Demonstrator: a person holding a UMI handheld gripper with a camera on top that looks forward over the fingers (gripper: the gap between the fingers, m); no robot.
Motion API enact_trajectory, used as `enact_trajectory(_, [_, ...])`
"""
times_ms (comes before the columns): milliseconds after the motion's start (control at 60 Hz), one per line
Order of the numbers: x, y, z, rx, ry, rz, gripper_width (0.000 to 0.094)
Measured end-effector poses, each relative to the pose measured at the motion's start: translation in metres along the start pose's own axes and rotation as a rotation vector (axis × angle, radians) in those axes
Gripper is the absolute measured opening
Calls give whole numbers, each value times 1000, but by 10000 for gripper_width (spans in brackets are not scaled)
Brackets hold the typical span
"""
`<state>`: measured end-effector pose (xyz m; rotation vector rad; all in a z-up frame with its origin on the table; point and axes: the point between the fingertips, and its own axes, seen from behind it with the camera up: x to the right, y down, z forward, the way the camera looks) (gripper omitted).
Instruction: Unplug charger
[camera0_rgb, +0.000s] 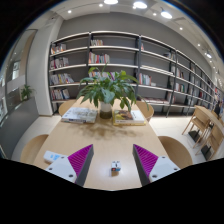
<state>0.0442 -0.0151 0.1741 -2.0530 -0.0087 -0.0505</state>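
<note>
A small white charger-like block (115, 167) with a dark mark sits on the light wooden table (105, 140), low between my two fingers with wide gaps at both sides. My gripper (113, 160) is open; its purple pads (81, 158) stand far apart to the left and right of the block. No cable or socket can be made out around the block.
A potted green plant (107, 92) stands at the table's far end, with open books (80, 115) beside it. Wooden chairs (207, 122) stand around the table. Tall bookshelves (120, 65) fill the wall beyond.
</note>
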Motion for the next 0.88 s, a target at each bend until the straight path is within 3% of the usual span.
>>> enact_trajectory(117, [-13, -12, -55, 27, -27, 16, 791])
enact_trajectory(450, [-39, 68, -161, -47, -46, 7, 794])
enact_trajectory(650, [-47, 102, -193, -79, -63, -17, 793])
enact_trajectory(883, [-47, 108, -205, -66, -55, -10, 790])
